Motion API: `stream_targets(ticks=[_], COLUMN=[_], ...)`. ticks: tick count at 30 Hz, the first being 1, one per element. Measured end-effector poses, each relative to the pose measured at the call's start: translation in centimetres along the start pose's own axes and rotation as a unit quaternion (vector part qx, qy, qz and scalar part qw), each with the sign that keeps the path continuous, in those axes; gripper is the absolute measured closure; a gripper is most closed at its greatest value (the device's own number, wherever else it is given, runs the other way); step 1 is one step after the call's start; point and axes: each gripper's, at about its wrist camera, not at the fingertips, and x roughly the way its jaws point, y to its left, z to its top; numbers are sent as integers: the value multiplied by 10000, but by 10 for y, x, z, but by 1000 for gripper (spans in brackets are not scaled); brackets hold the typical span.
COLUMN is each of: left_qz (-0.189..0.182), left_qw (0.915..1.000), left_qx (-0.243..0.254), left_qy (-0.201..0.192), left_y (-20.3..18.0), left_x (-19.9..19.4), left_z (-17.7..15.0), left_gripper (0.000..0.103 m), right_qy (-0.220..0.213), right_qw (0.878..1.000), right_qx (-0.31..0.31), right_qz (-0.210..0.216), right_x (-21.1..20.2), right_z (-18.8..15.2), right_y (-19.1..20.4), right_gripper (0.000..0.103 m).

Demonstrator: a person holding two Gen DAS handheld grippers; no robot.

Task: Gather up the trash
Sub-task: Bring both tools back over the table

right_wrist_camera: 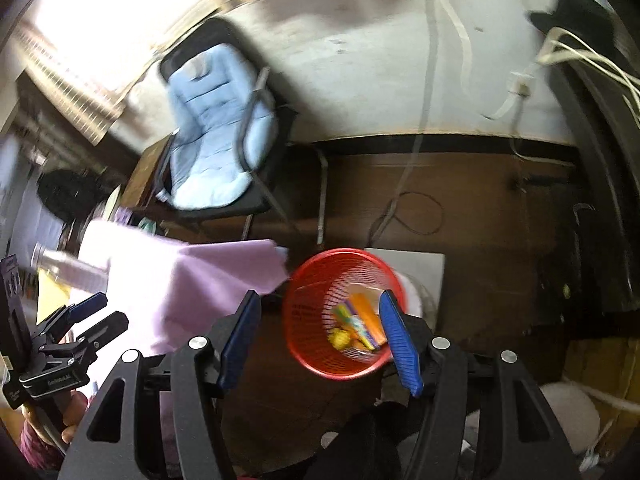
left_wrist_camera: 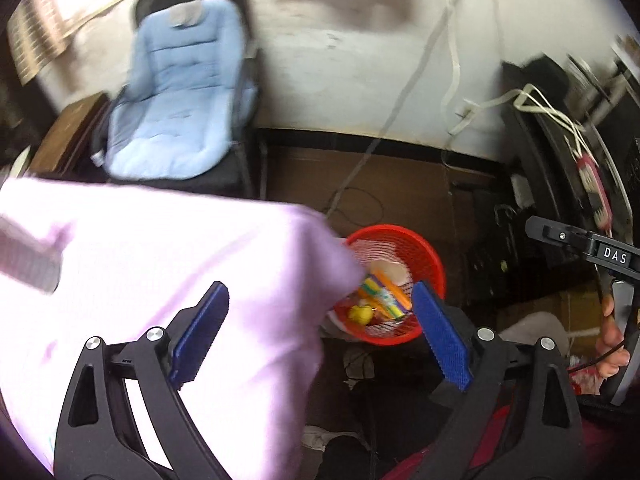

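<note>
Your left gripper (left_wrist_camera: 320, 332) has its jaws spread wide, nothing between; the right gripper (right_wrist_camera: 318, 340) gapes empty too. The red mesh plastic basket (right_wrist_camera: 316, 312) of colourful trash (right_wrist_camera: 358, 326) sits just below both.

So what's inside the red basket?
The red basket holds colourful wrappers and a yellow crumpled bit. Whatever lies beneath them is covered.

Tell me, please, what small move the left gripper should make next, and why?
Probably draw the left gripper back over the pink-covered table to look for more litter. Its jaws stand wide with nothing between them, and the red mesh basket below already holds colourful wrappers, so this drop looks done.
</note>
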Motion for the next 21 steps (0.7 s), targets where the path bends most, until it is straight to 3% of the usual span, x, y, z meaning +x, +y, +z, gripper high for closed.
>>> stream_targets(ticks=[6, 12, 16, 21], left_qz=[430, 921, 1261, 1689], left_qw=[9956, 9796, 9583, 9227], left_qx=[-818, -1762, -2542, -3454], left_qy=[-136, -294, -322, -279], left_y=[54, 111, 148, 187], left_x=[-36, -77, -105, -139], left_z=[-37, -91, -142, -213], left_gripper=[13, 13, 12, 12], right_qy=[144, 412, 654, 925], right_qw=[9970, 9843, 9685, 9452], right_qx=[-683, -1545, -2167, -2826], right_qz=[331, 744, 1034, 1351], right_x=[12, 30, 41, 50], right_z=[9, 6, -10, -39], right_y=[62, 145, 206, 272], right_gripper=[39, 38, 36, 33])
